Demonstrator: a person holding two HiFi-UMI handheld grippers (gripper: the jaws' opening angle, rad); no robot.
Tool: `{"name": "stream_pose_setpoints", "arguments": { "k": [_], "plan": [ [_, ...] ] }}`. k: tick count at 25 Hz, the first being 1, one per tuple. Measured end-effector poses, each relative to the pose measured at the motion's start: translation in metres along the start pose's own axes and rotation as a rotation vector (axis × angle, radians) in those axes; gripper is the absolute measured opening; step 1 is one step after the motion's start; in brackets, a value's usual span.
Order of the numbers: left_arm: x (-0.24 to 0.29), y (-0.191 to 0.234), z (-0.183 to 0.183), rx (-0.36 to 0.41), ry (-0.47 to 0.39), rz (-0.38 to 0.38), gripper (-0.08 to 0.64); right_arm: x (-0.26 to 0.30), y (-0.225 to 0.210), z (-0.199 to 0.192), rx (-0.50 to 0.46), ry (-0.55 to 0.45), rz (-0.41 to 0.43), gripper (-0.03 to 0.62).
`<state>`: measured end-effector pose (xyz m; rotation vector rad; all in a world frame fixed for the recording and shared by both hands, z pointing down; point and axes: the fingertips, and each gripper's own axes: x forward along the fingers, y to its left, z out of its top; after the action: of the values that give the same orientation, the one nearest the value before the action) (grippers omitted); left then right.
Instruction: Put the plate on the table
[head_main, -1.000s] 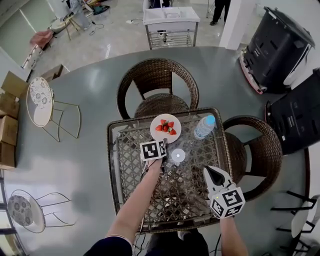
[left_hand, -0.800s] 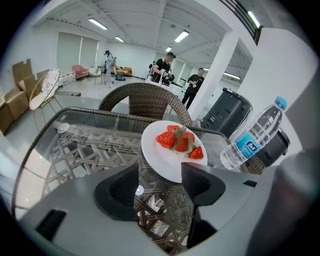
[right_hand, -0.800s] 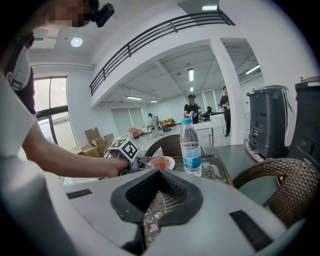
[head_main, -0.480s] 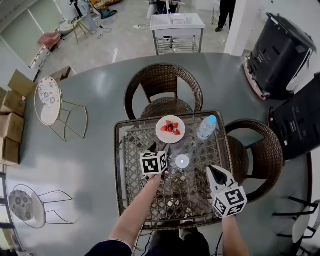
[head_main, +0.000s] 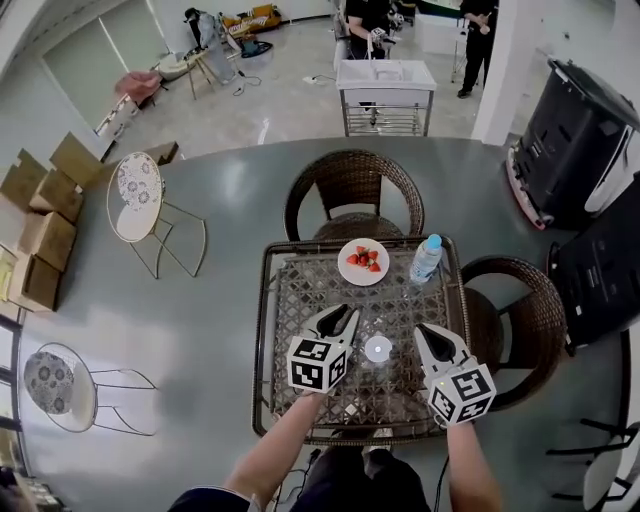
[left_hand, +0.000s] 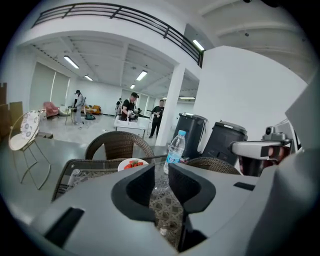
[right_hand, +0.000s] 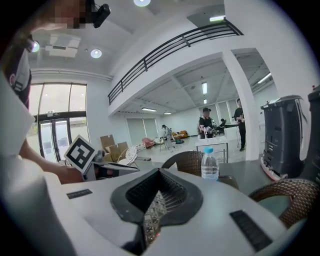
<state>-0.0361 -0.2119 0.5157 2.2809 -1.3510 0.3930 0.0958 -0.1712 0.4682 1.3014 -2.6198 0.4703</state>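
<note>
Strawberries (head_main: 364, 259) lie on the plate (head_main: 362, 277) on the table (head_main: 300, 330); left claw (head_main: 343, 313), just closing, ajar and empty, right claw (head_main: 420, 330) closed.

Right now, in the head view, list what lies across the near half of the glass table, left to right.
From the left: left gripper (jaws have just been closing, nothing between them) → small white round object → right gripper.

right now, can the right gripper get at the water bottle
Probably yes: the right gripper hangs above the near side of the table, and the water bottle stands upright just beyond it with nothing between. Its jaws are together, so they'd need to open first.
</note>
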Motion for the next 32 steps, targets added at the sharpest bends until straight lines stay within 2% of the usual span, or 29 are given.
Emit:
{"name": "stream_pose_setpoints", "arguments": {
  "k": [6,13,23,32],
  "plan": [
    [-0.054,-0.041,0.021,0.046,-0.101,-0.041,0.035,-0.011,0.028,0.025,-0.053,-0.053,0.076,0.005],
    [-0.108,-0.076,0.037,0.030,-0.188,-0.061,0.008,-0.036,0.056,0.046,-0.082,-0.100,0.134,0.005],
    [-0.148,-0.120,0.048,0.069,-0.243,-0.087,0.008,-0.067,0.083,0.063,-0.096,-0.159,0.186,0.005],
    [-0.160,-0.129,0.048,0.064,-0.264,-0.078,0.008,-0.081,0.093,0.073,-0.123,-0.191,0.206,0.005]
  ]
}}
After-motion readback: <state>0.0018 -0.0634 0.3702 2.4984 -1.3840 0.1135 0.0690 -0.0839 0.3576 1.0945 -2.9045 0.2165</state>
